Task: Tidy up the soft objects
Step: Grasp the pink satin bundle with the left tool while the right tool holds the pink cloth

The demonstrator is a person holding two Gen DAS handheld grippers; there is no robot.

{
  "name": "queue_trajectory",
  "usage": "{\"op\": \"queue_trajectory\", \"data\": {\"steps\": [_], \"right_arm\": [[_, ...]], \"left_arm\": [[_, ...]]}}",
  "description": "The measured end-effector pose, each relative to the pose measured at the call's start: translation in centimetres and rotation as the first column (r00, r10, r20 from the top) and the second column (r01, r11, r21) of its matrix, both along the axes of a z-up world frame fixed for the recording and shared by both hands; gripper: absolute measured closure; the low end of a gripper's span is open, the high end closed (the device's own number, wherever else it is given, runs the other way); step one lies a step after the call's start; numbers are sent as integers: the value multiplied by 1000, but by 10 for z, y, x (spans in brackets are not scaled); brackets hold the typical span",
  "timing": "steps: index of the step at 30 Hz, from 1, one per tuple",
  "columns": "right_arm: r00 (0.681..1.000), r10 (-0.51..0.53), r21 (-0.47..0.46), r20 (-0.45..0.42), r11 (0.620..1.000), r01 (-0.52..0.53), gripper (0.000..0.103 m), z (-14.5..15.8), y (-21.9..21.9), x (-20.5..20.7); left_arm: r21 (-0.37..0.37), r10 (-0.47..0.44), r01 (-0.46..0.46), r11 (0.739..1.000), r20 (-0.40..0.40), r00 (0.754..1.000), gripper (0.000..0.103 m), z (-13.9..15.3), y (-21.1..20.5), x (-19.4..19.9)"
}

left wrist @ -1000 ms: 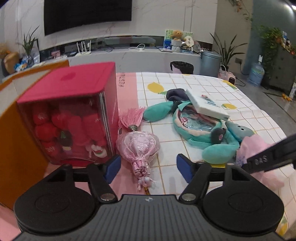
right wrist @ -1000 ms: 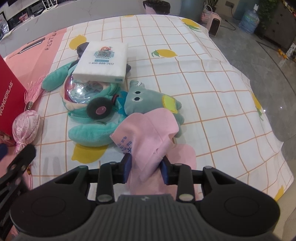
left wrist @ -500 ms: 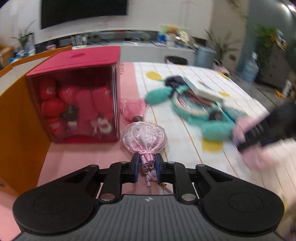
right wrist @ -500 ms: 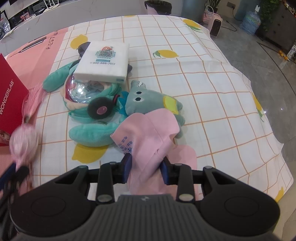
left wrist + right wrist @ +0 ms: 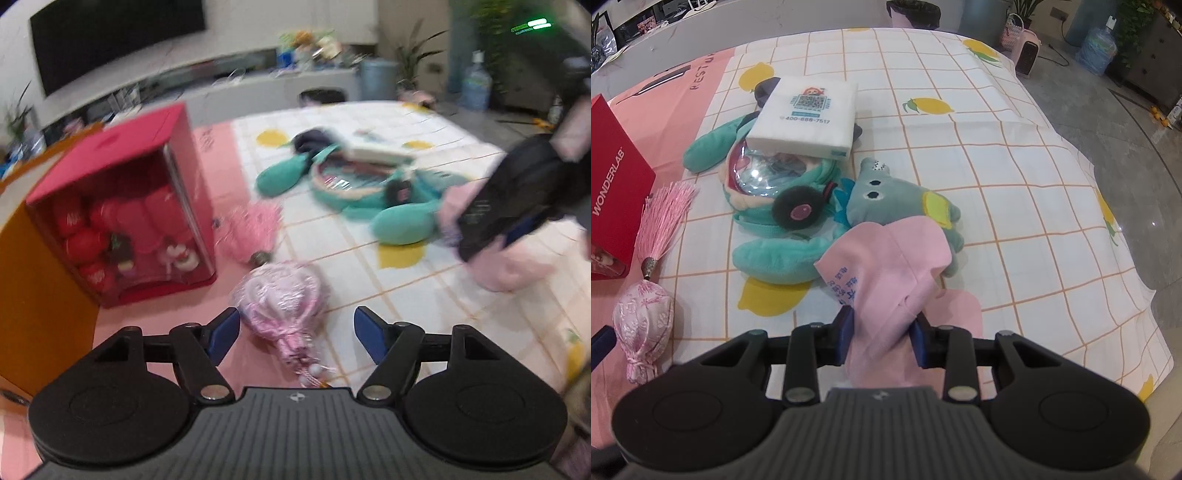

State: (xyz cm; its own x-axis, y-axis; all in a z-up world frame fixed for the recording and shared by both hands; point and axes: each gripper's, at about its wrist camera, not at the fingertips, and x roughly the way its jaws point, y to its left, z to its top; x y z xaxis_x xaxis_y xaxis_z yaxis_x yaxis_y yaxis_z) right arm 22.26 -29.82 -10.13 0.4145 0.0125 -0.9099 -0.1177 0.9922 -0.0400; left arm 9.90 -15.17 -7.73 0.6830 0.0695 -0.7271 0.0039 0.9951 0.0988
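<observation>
Checked lemon-print tablecloth [image 5: 997, 155] covers the table, pink strip along its left side. Red window box [image 5: 122, 218] stands on the pink strip. Teal plush bag [image 5: 775, 221] lies mid-cloth with a white tissue pack [image 5: 807, 114] on top; grey-green plush toy [image 5: 897, 199] touches its right side. Pink cloth [image 5: 886, 266] drapes over that toy, its near end clamped in the right gripper [image 5: 882, 338]. Pink satin sachet [image 5: 280, 299] with tassel lies just beside the box. Left gripper [image 5: 295, 334]: jaws opening, sachet's tied neck between them, 2 pads clear of it.
</observation>
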Motion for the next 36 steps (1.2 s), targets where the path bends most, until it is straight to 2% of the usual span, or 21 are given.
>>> {"op": "queue_trajectory", "data": {"steps": [4,8,15,21,23,26,30,36], "right_arm": [[1000,2,-2,0,1000,-2,70,0,1,1],[1000,8,-8,2,1000,-8,70,0,1,1],[1000,9,-9,2,1000,-9,71,0,2,0],[1000,10,-9,6,1000,-10,75,1,2,0],[1000,9,-7,8,1000,-9,84,1,2,-1],[1000,1,-5,31,1000,-1,84,6,1,-5],[994,-5,35,107,999,1,84,25,-2,-18],[992,17,-12,128,1000,-16,84,34,4,-24]], "left_arm": [[-23,54,-53,998,8,999,20,-5,8,12],[-85,73,-74,994,-5,997,20,-7,16,23],[-154,61,-56,986,27,998,39,-6,25,17],[-143,63,-55,988,51,997,40,0,22,14],[-141,63,-56,989,46,997,40,2,23,15],[-160,57,-48,986,55,997,40,10,27,12],[-188,52,-39,981,66,996,40,21,34,4],[-236,44,-25,971,76,996,40,36,43,-3]]}}
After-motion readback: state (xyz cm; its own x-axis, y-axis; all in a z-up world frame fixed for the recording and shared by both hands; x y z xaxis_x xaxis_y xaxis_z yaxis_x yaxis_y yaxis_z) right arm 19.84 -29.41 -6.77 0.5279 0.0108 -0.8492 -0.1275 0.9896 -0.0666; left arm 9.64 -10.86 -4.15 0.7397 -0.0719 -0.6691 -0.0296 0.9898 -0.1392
